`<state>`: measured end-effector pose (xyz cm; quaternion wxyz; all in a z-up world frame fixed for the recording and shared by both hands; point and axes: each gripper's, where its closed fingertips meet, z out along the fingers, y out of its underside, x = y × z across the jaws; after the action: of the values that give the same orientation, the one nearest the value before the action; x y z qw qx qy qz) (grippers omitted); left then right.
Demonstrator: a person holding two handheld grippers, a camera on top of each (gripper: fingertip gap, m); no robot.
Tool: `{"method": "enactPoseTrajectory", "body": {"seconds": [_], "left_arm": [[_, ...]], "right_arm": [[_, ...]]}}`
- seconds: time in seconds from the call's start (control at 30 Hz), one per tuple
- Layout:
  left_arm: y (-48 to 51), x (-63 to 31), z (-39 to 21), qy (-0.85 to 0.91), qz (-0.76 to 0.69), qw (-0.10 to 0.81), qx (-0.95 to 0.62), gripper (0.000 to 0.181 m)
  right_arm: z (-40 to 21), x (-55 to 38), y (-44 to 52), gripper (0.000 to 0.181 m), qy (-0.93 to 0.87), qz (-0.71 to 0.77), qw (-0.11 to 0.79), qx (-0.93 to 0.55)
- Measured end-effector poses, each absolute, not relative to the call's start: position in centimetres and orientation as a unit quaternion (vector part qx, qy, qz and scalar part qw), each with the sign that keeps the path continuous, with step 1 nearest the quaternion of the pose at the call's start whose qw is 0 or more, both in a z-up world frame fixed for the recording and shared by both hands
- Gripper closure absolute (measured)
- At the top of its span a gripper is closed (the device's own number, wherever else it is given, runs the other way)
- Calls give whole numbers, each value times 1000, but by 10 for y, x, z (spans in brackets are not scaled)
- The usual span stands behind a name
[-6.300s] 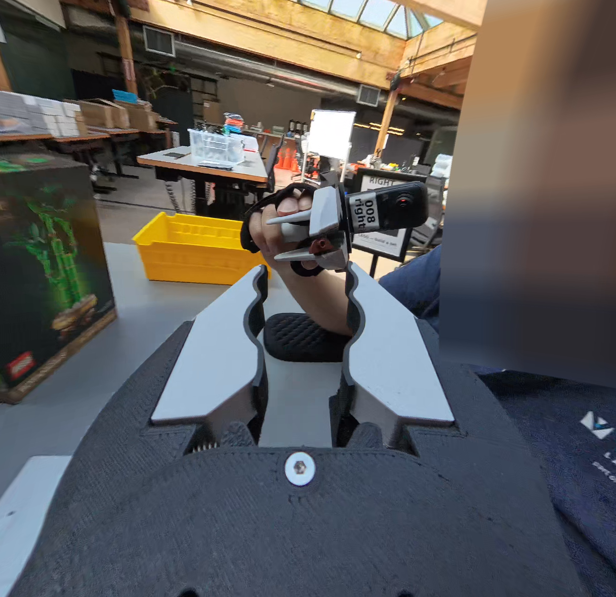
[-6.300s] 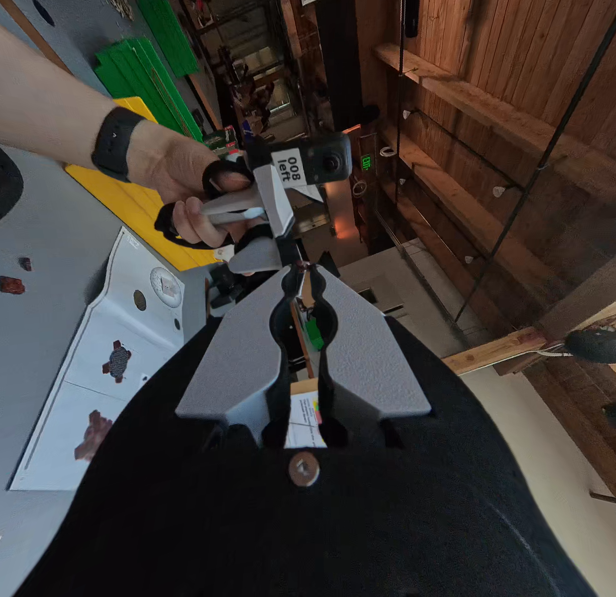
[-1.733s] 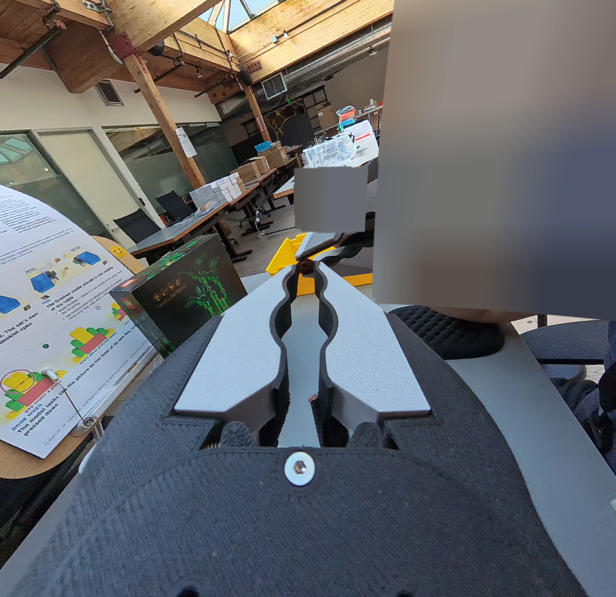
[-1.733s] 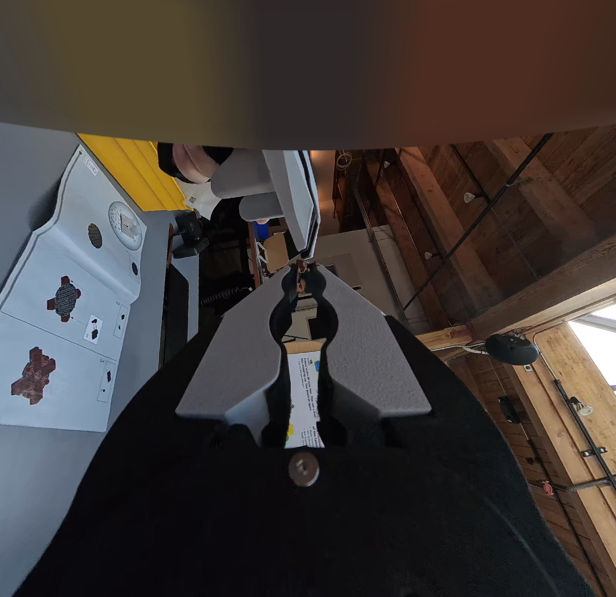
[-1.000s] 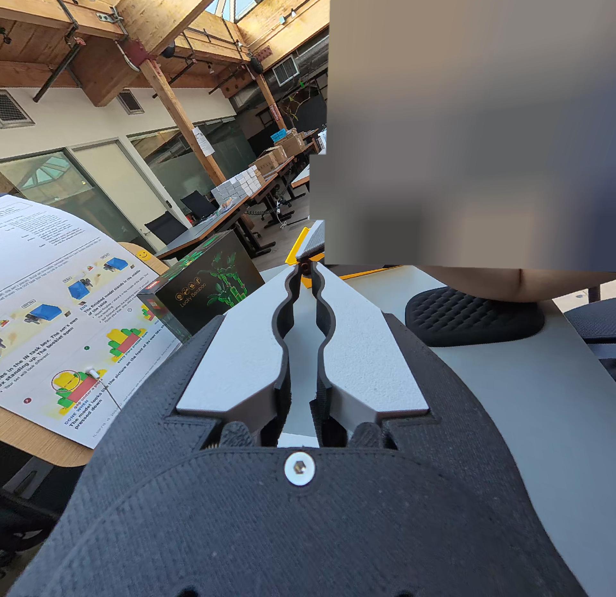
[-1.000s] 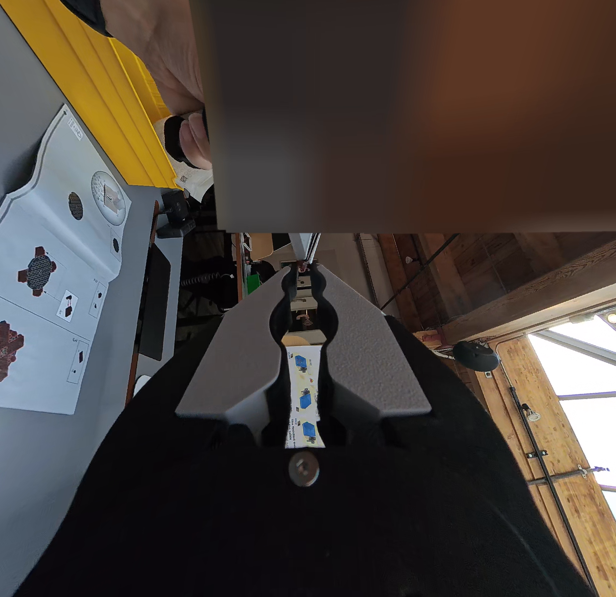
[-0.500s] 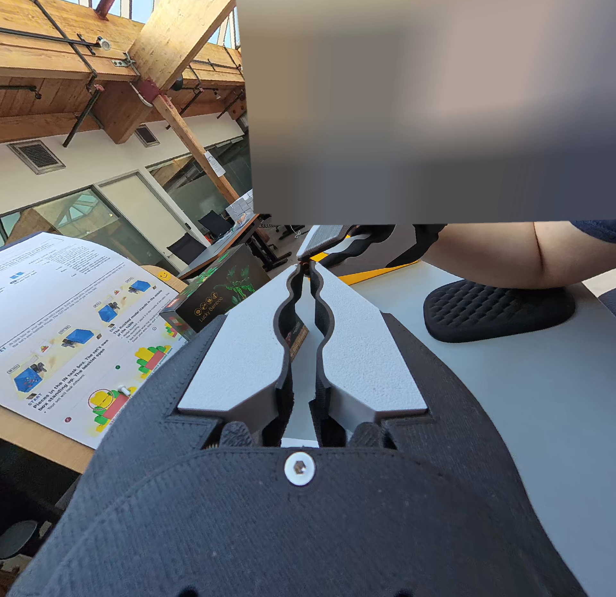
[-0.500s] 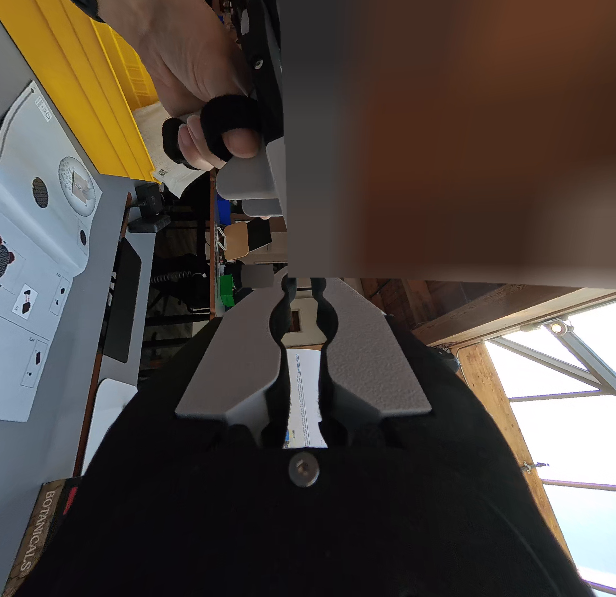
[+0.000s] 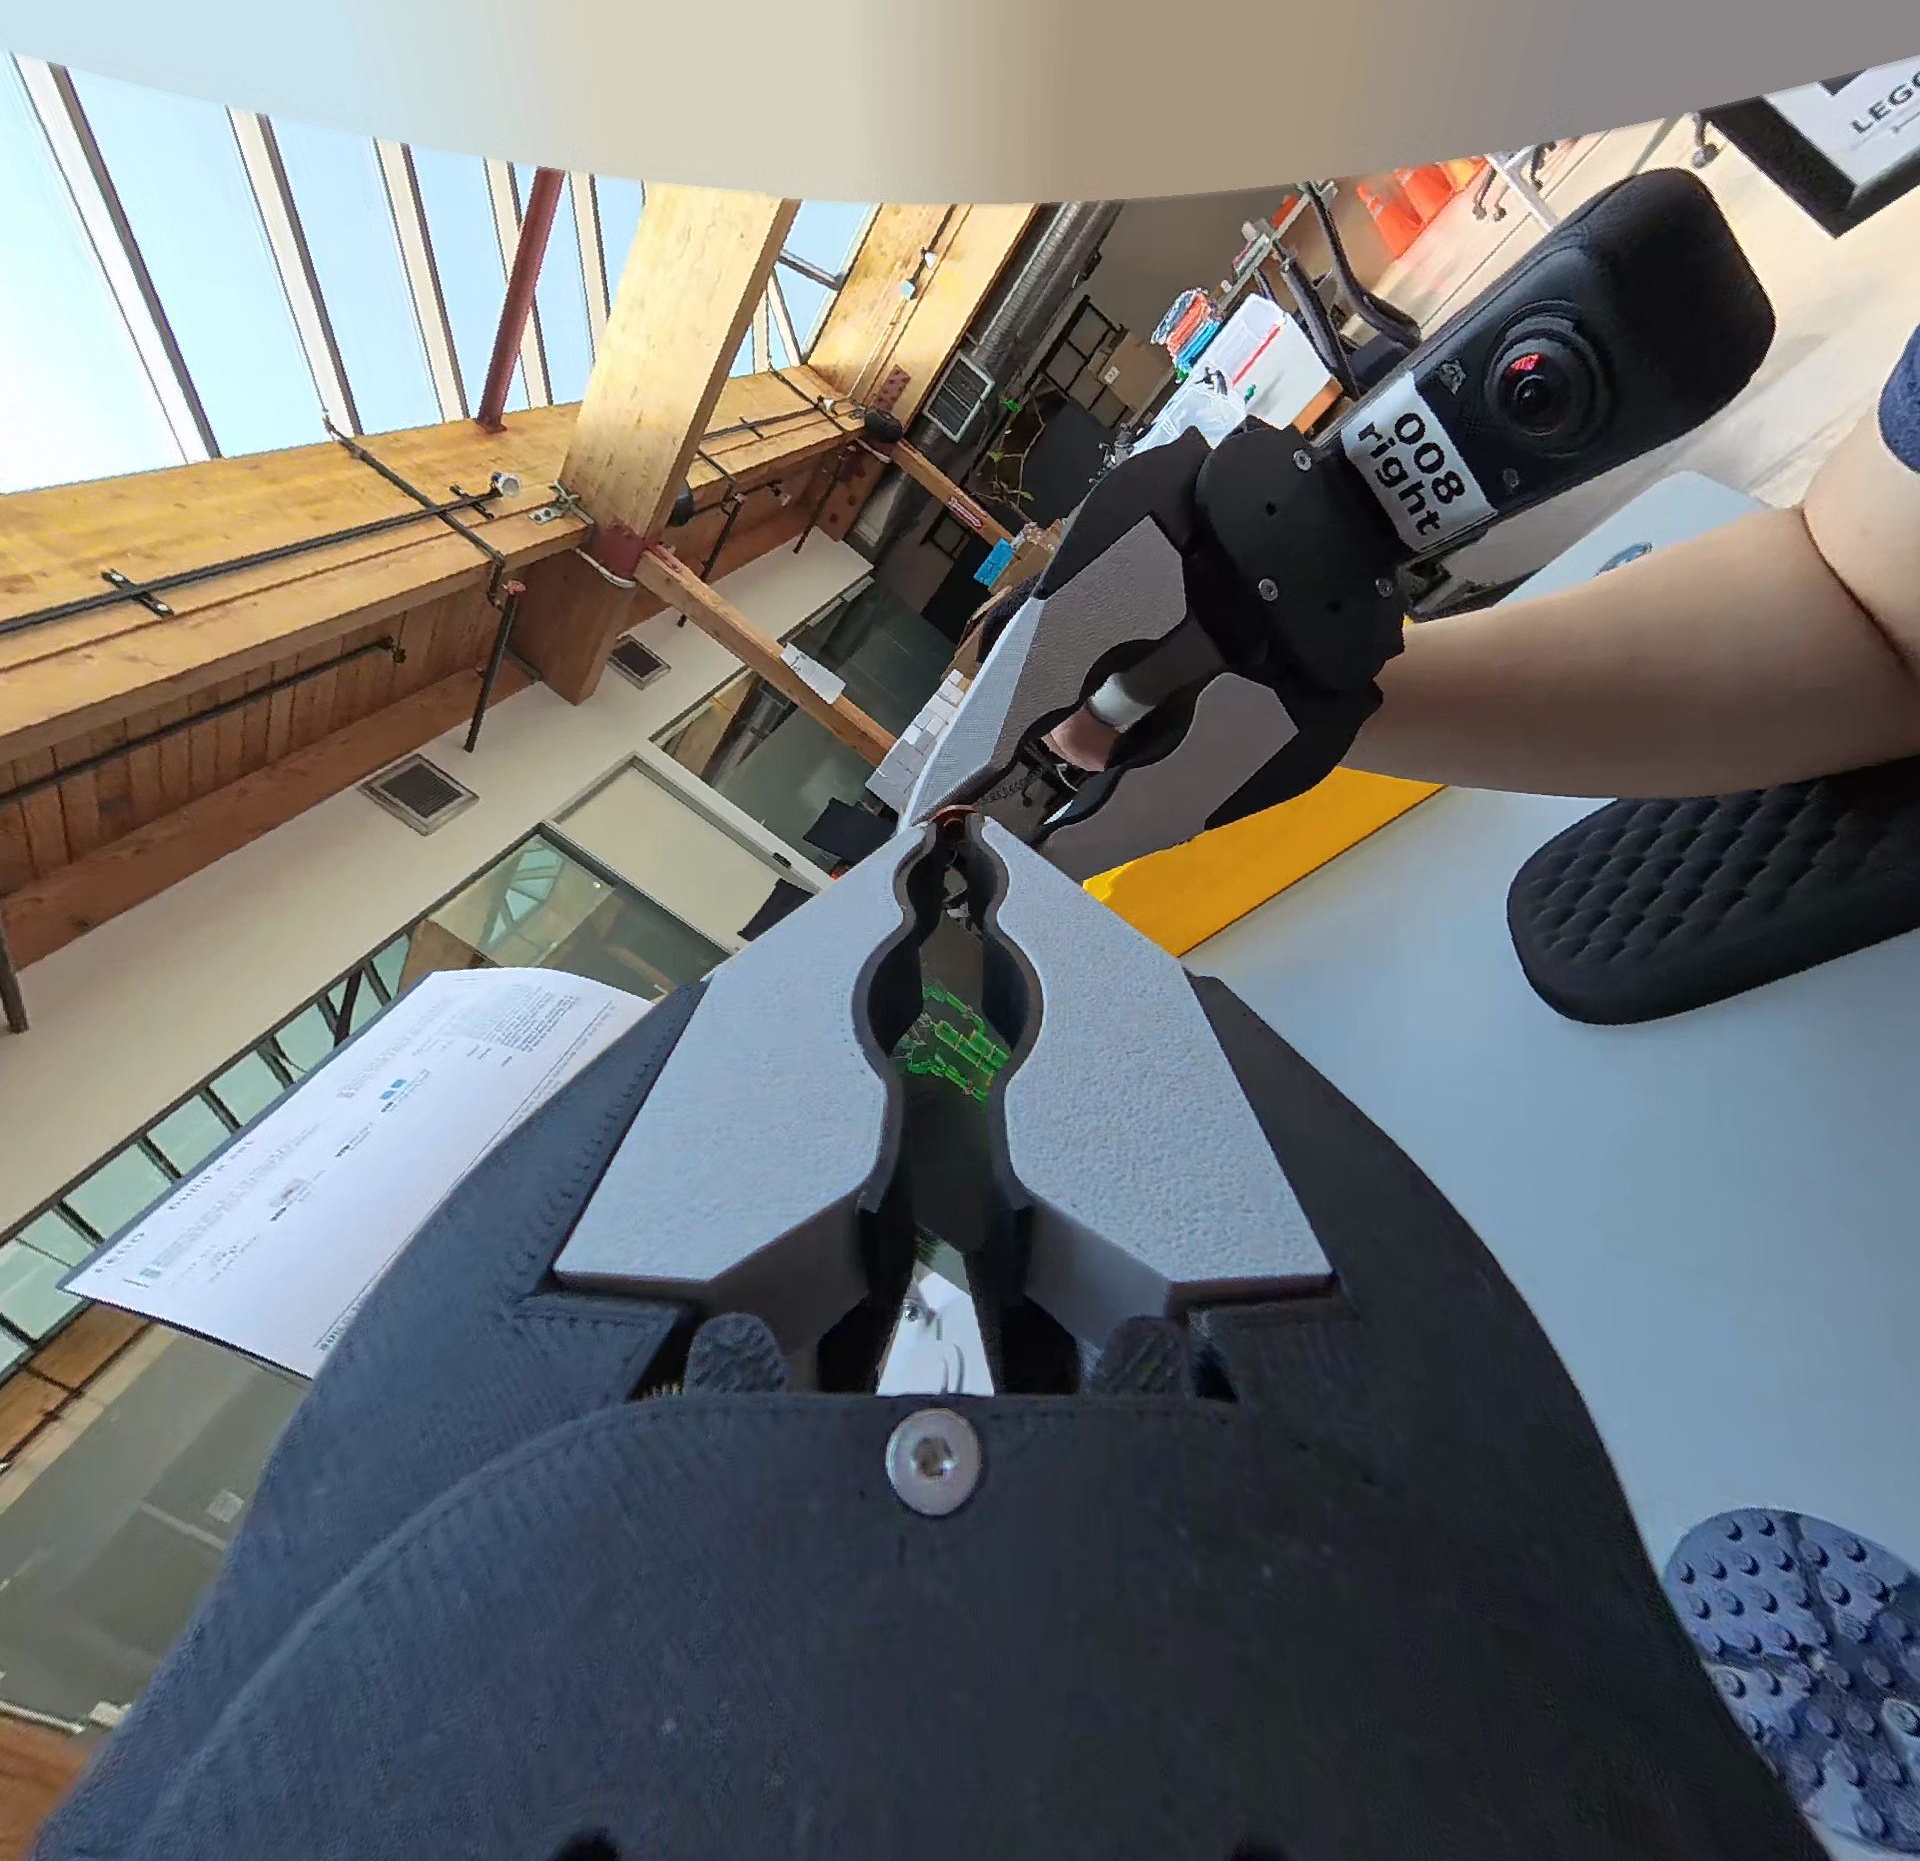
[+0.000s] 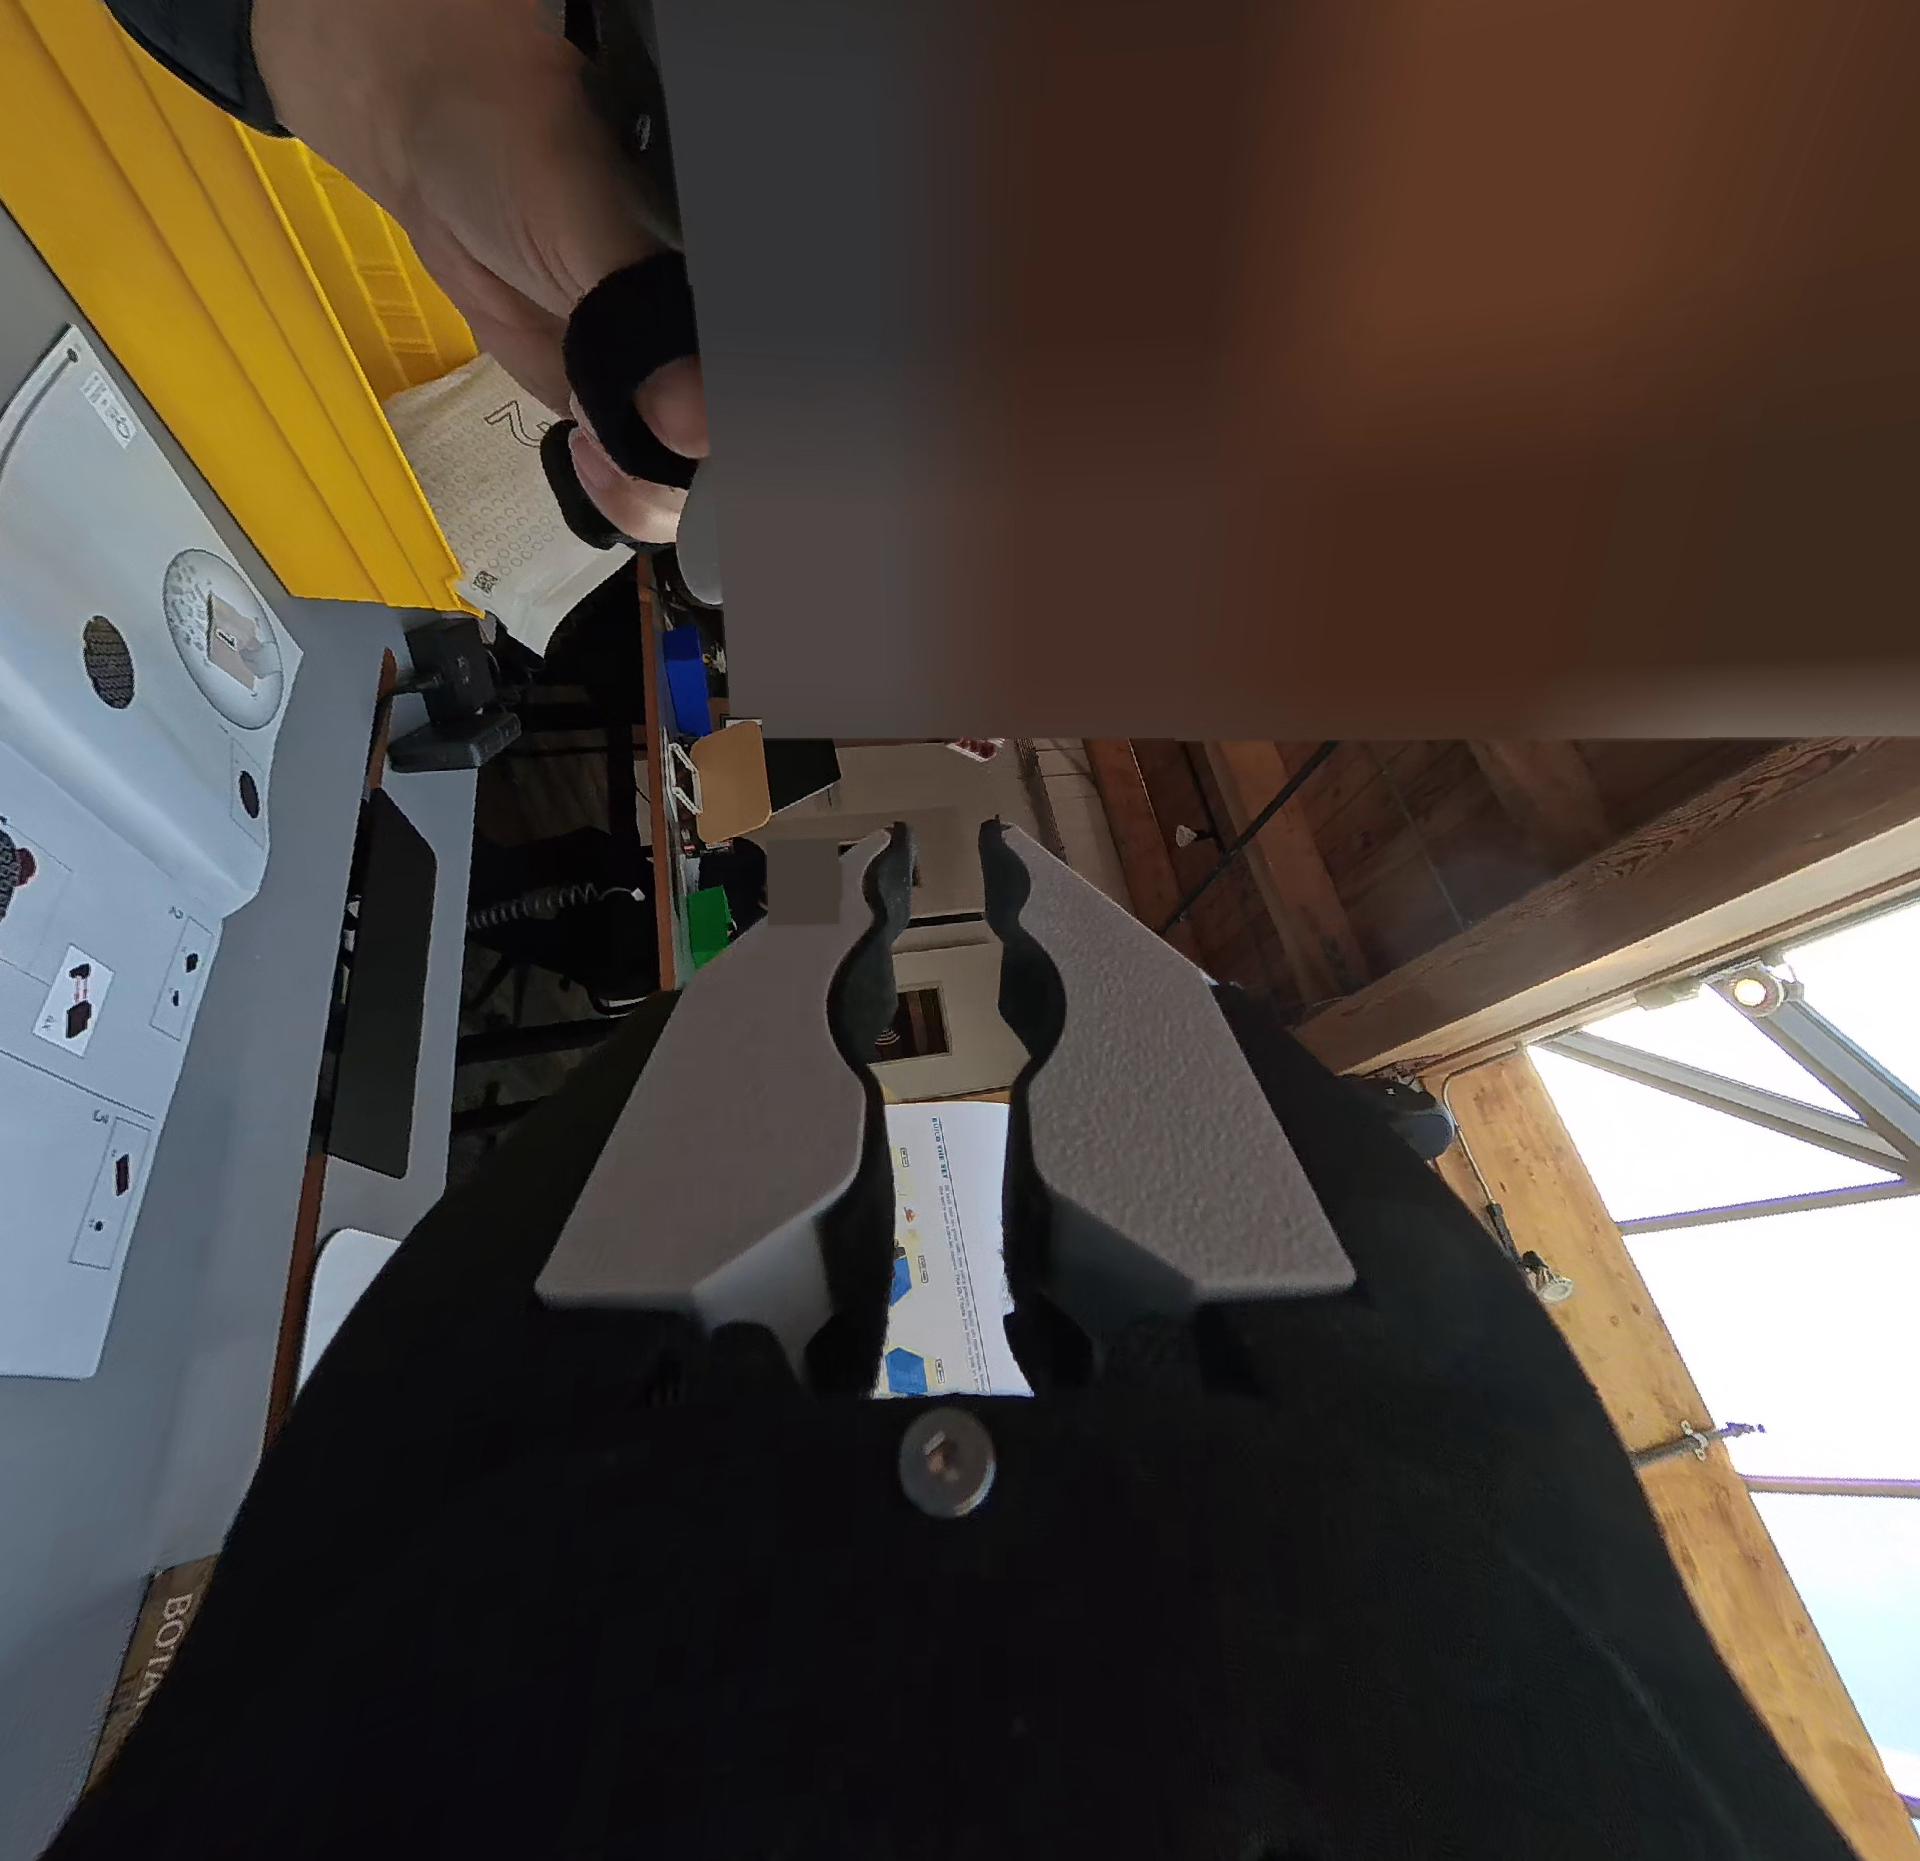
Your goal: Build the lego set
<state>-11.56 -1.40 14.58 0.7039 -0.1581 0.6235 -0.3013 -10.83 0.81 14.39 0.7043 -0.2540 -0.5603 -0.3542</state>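
My left gripper is shut on a small reddish-brown lego piece, pinched at the very tips and held up in the air. My right gripper is open by a narrow gap and empty. In the left wrist view one of its grey fingers reaches in from the upper right, with the tip right beside the piece. The hand holding the left gripper shows at the top left of the right wrist view; the rest of that gripper is behind a blurred patch.
A yellow bin stands at the far edge of the grey table. An open instruction booklet lies on the table. A black wrist pad and a blue studded pad lie at the right. A printed sheet stands at the left. The grippers are tip to tip, or close to it.
My right gripper has gone from shut to open at the meeting point. My left gripper stays shut on the piece. Both grippers have tilted upward, toward the ceiling.
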Motion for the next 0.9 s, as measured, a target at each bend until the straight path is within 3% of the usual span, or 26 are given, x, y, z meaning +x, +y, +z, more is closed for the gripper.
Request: {"method": "enactPoseTrajectory", "body": {"seconds": [0.53,0.9], "left_arm": [[-25,-122,148,621,-320,704,-128,180],[-38,-139,165,591,-414,683,-112,180]], "right_arm": [[147,-109,4,171,-558,-315,720,-267],[145,-108,7,171,-559,-311,718,-275]]}}
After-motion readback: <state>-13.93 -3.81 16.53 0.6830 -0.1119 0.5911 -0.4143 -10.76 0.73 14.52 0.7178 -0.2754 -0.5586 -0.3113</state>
